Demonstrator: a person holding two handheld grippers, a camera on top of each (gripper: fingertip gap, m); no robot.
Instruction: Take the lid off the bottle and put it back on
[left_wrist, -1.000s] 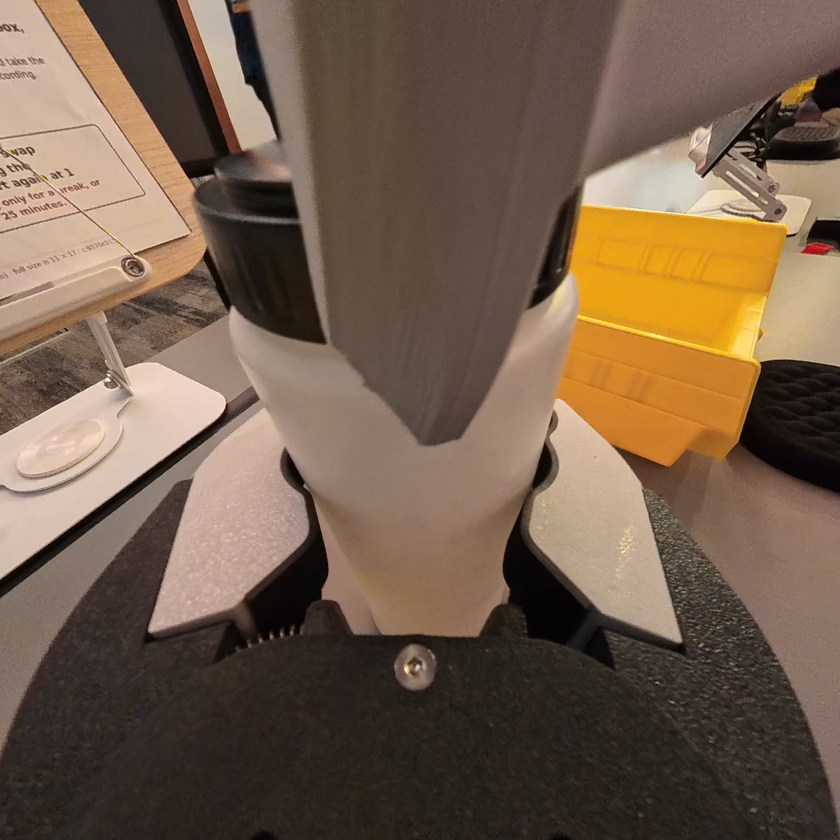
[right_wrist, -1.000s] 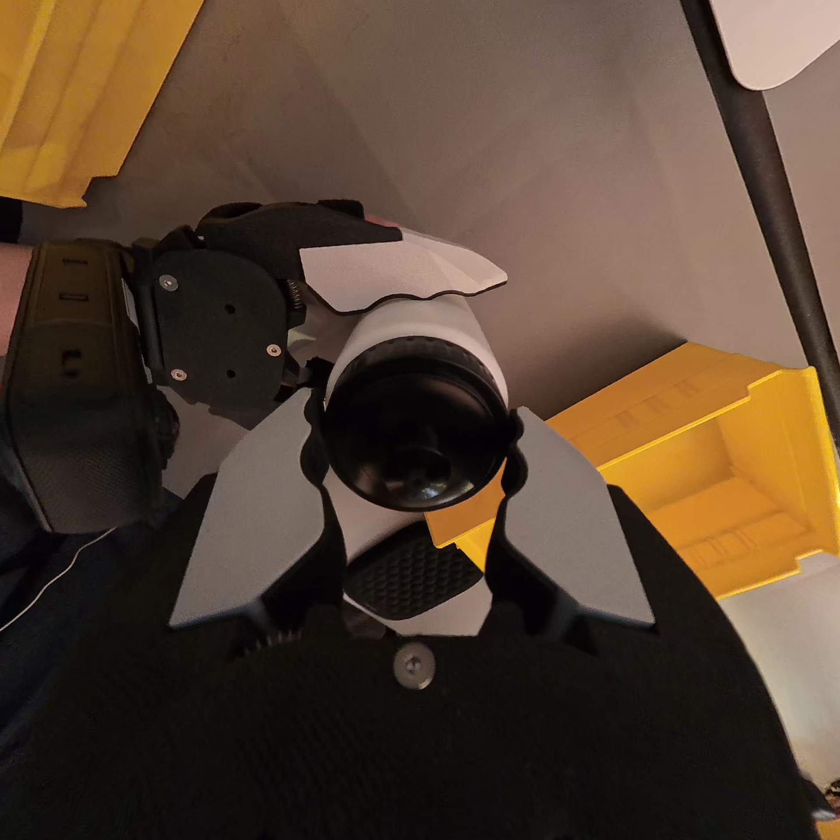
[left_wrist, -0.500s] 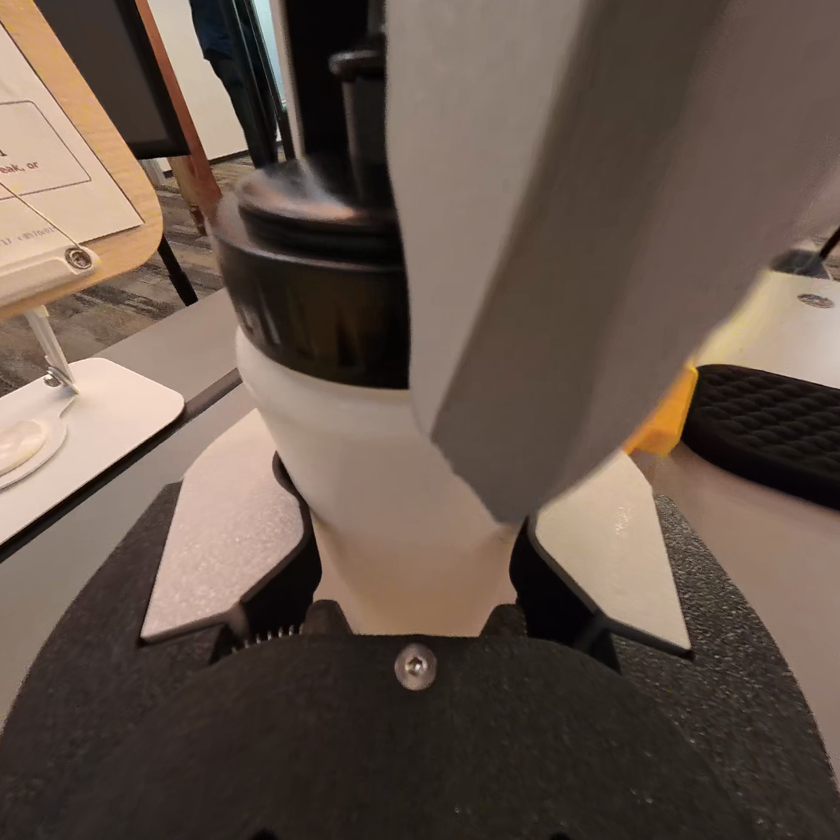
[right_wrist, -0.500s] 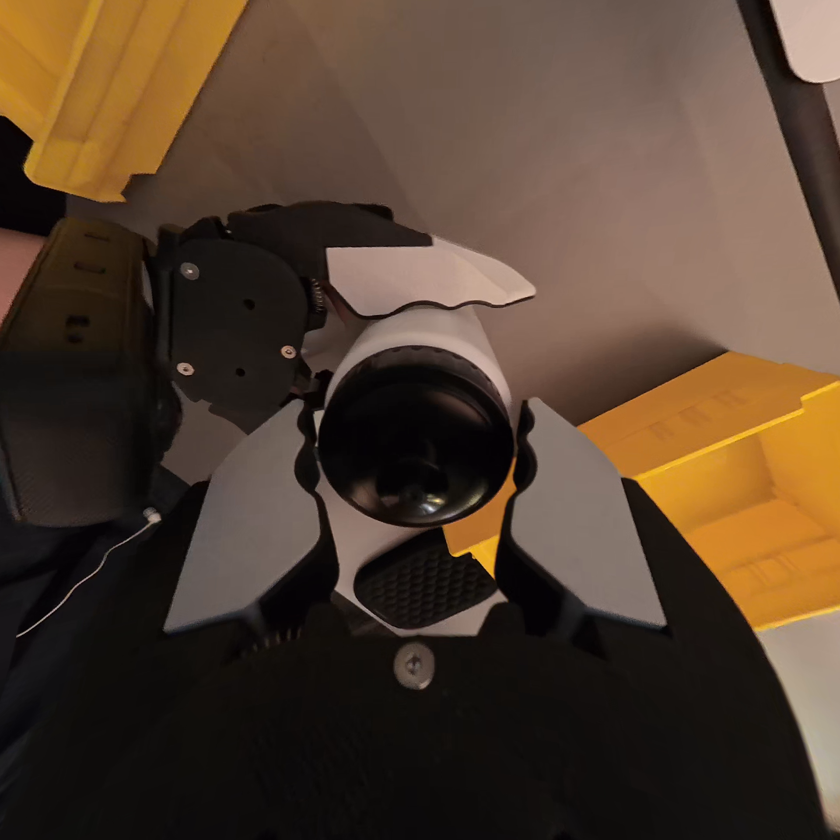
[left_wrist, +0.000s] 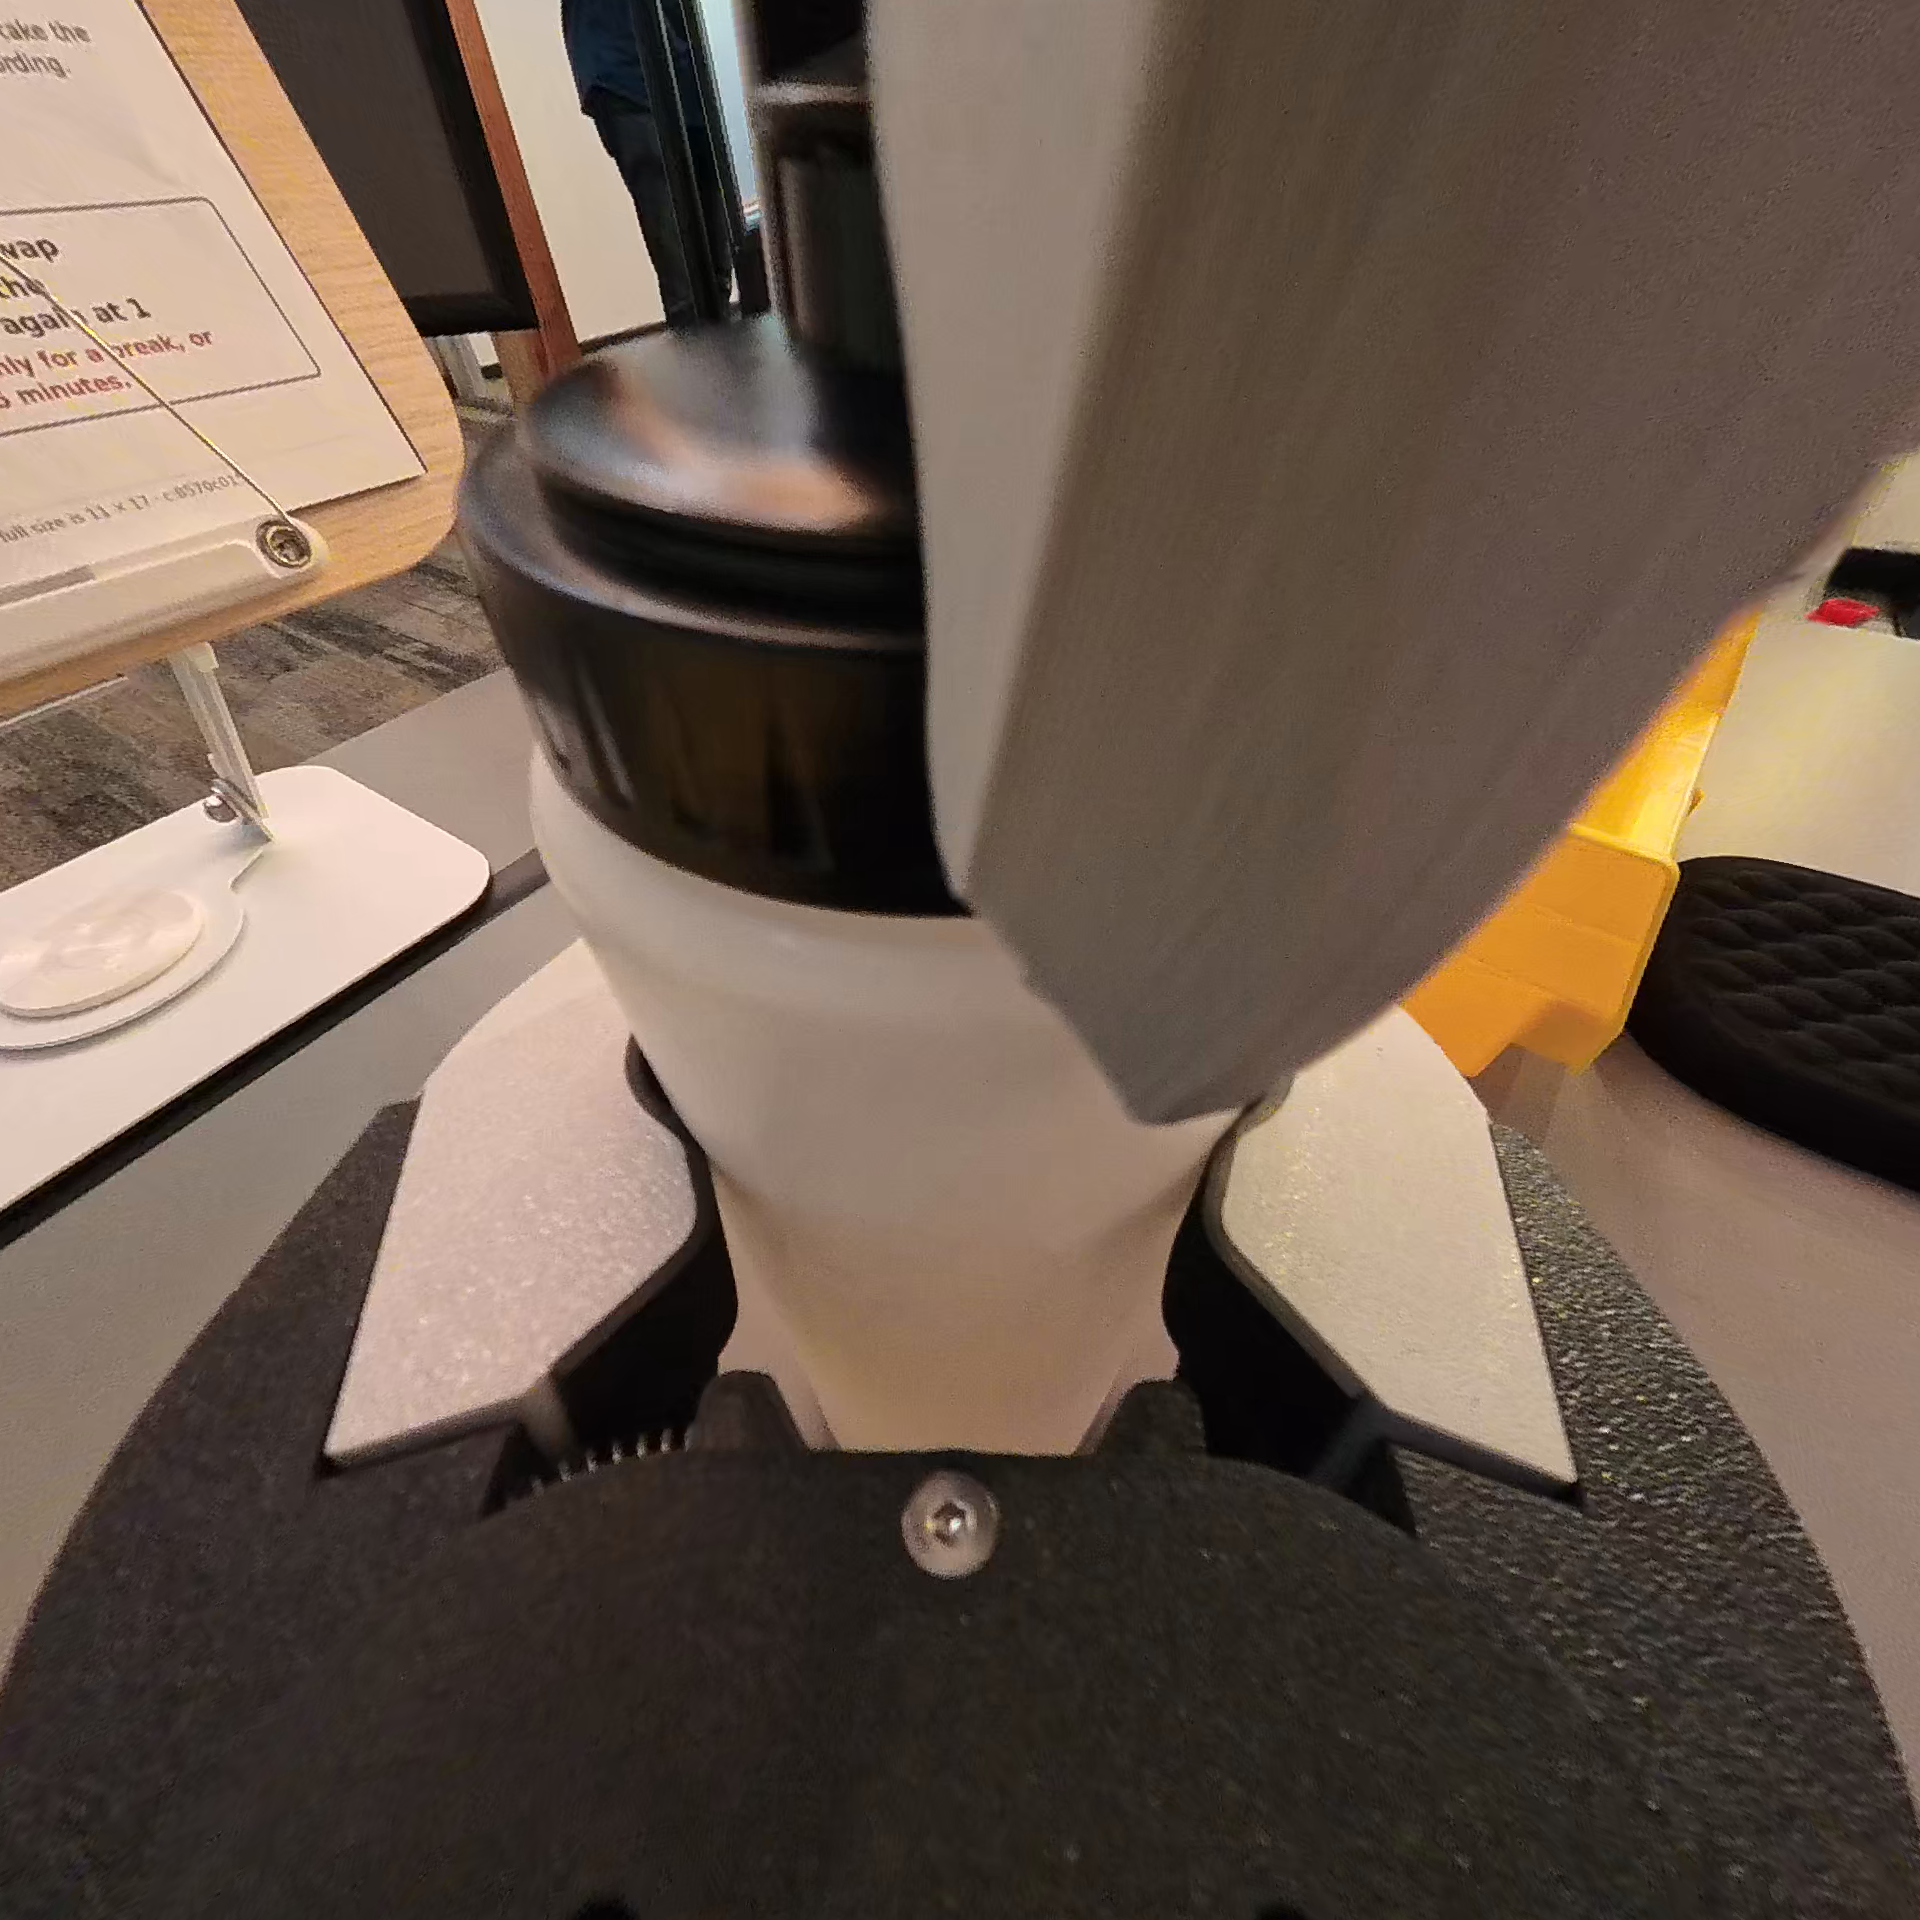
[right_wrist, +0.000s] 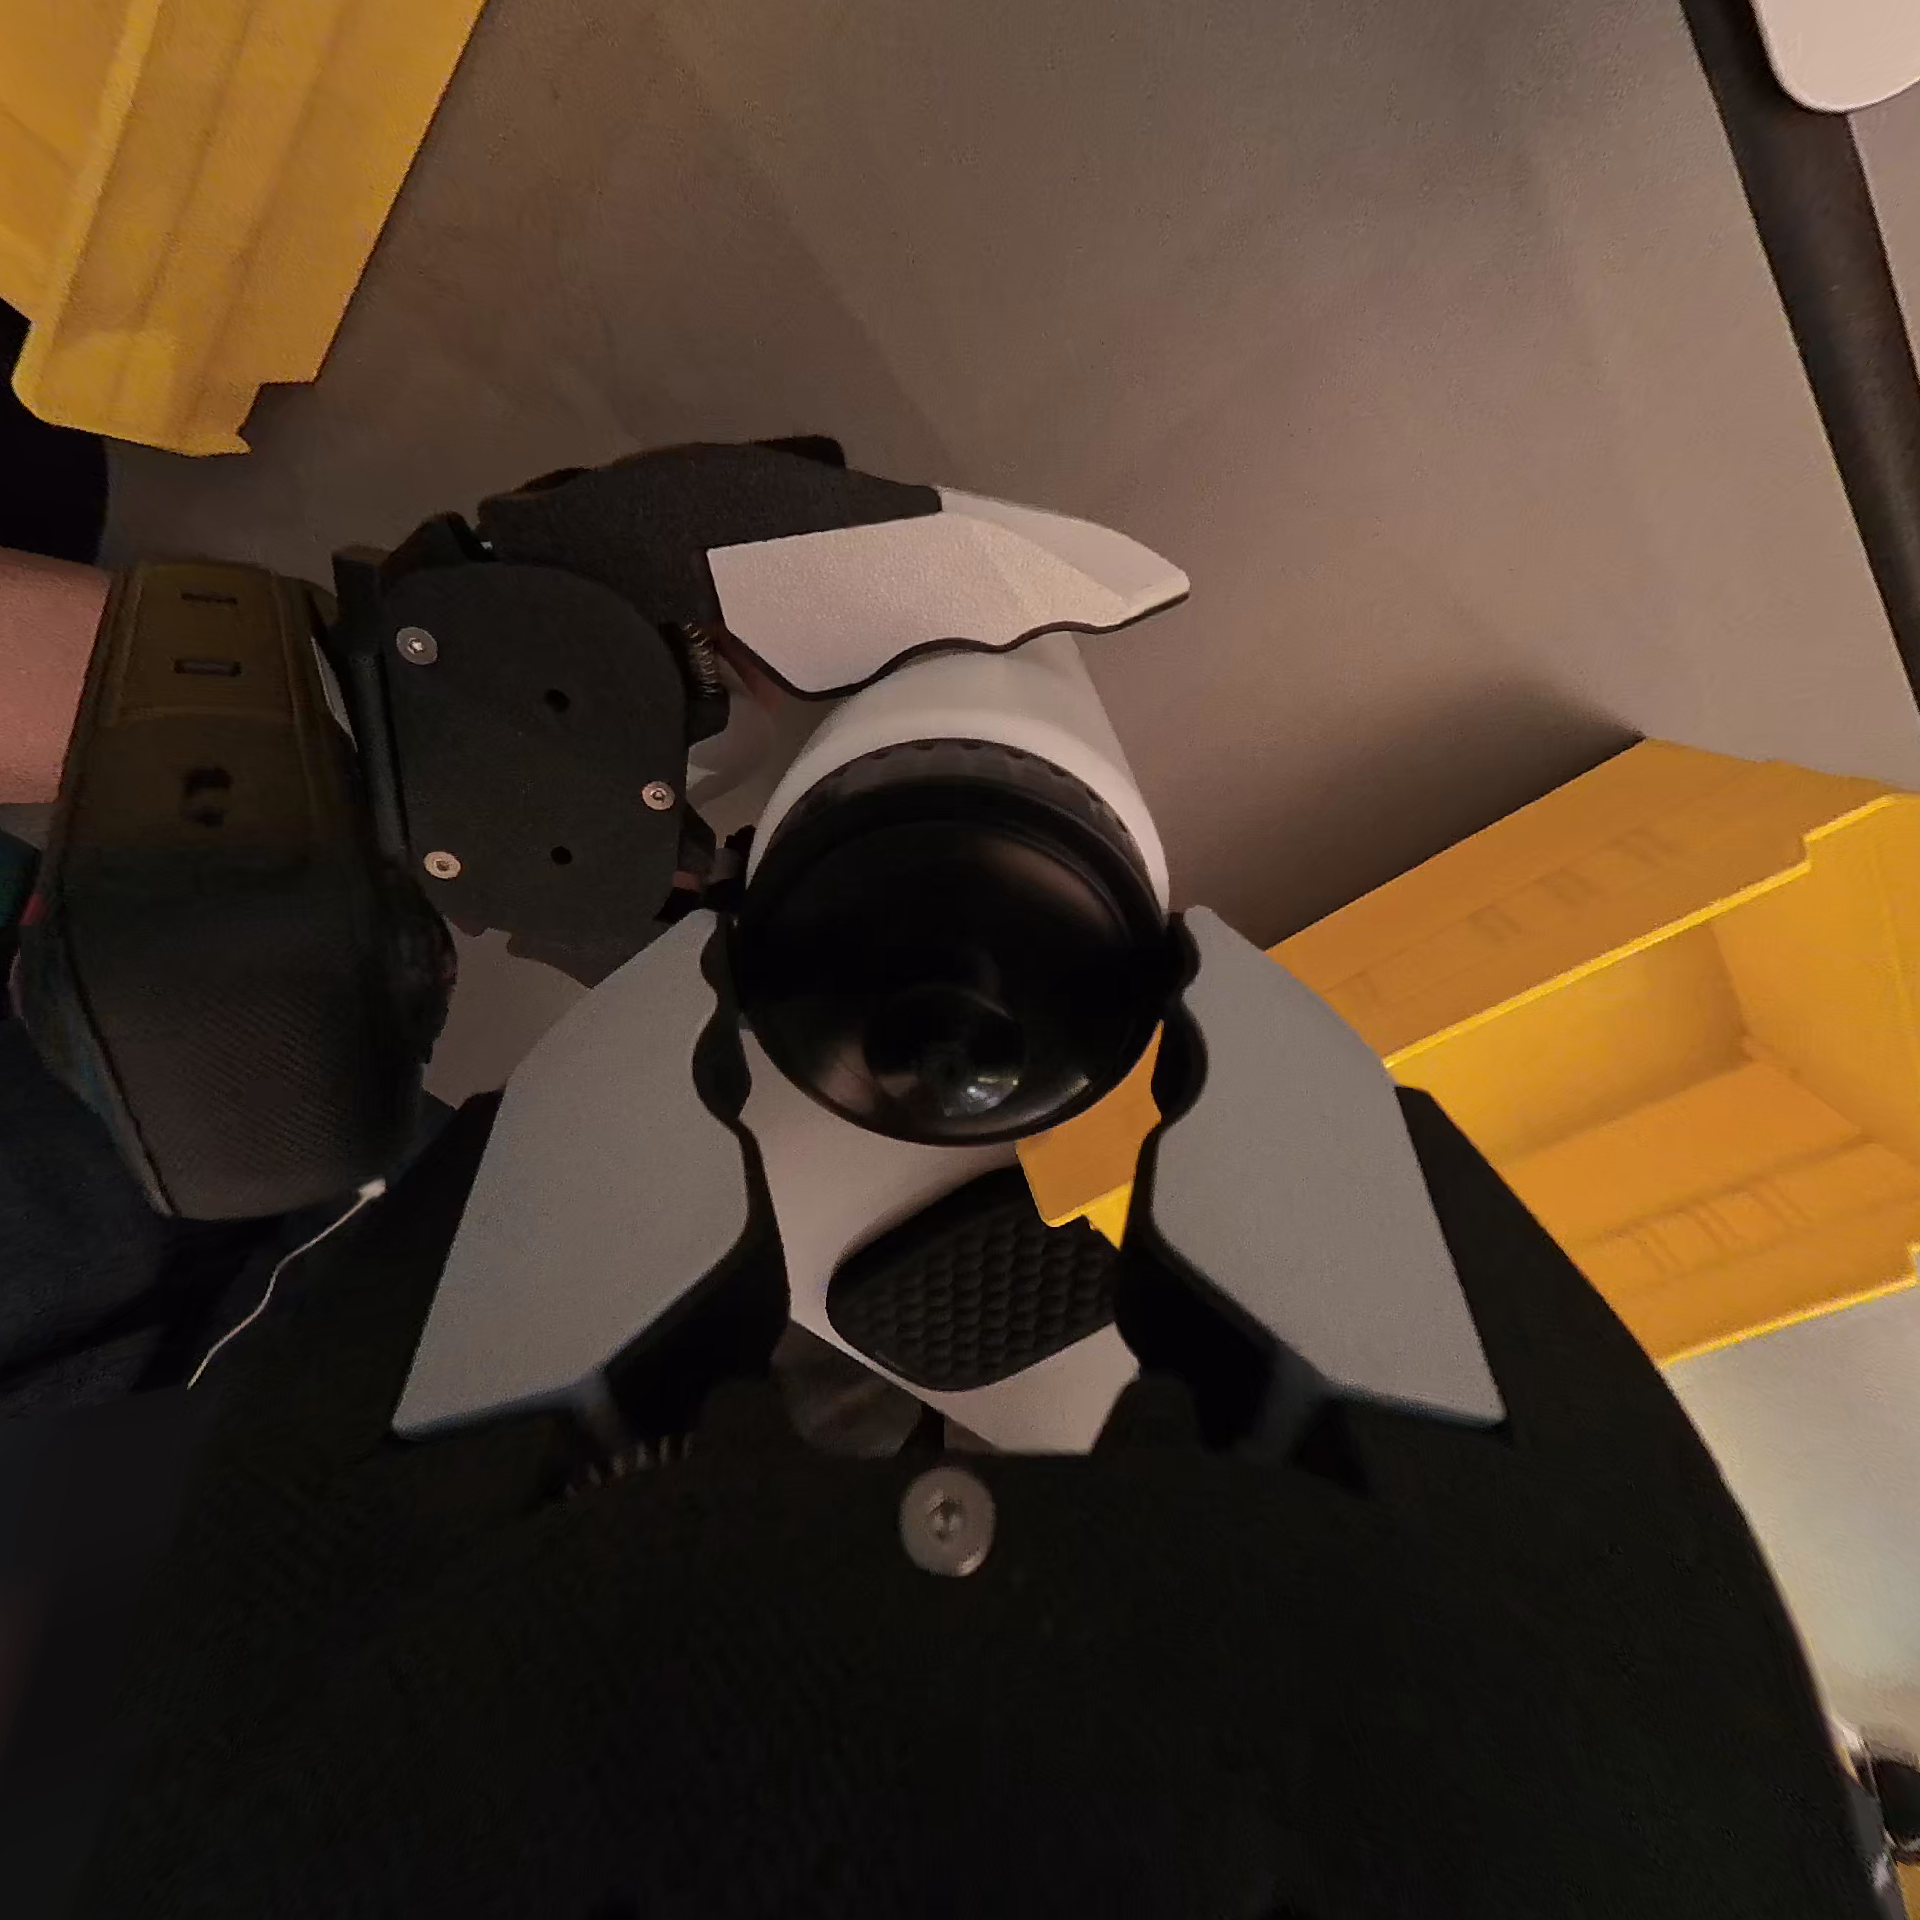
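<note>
Right wrist view: two claws grip one bottle (right_wrist: 1060, 707), one lid (right_wrist: 945, 956).

The bottle (left_wrist: 935, 1091) looked like smooth, matt white plastic, its lid (left_wrist: 717, 665) glossy black plastic with a ribbed rim. The left gripper (left_wrist: 951, 1195) had pale, finely grained fingers (left_wrist: 520, 1216) on a rough, pebbled black body. The bin (right_wrist: 1621, 1039) was shiny yellow plastic, the table (right_wrist: 1039, 312) matt grey, the board (left_wrist: 343, 239) pale wood under paper.
</note>
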